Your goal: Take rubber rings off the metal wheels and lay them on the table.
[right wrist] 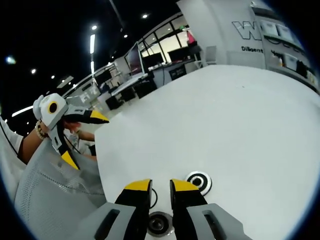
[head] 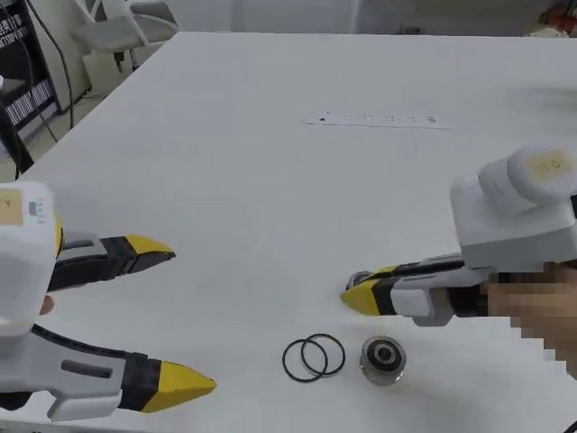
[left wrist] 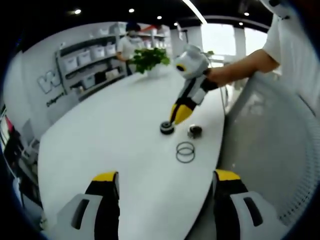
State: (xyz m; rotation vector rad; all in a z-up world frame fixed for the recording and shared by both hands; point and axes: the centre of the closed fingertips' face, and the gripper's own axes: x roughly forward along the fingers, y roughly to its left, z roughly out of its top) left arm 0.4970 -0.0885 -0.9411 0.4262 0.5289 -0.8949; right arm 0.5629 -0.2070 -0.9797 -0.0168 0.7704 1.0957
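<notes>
Two black rubber rings (head: 313, 357) (left wrist: 185, 151) lie overlapping on the white table (head: 270, 180). Beside them stands a bare metal wheel (head: 383, 358) (left wrist: 194, 131) (right wrist: 159, 220). A second wheel (left wrist: 167, 128) (right wrist: 199, 181), still wearing a black ring, sits at the tip of my right gripper (head: 352, 293) (right wrist: 160, 186), whose jaws are shut with nothing visible between them. In the head view this wheel is mostly hidden behind that gripper. My left gripper (head: 187, 317) (left wrist: 166, 176) hovers wide open to the left of the rings, holding nothing.
A white power strip (head: 379, 119) lies farther back on the table. An office chair (head: 126, 27) stands beyond the far left corner. The left gripper view shows a potted plant (left wrist: 150, 57) at the table's far end and a person (left wrist: 131, 42) by shelves.
</notes>
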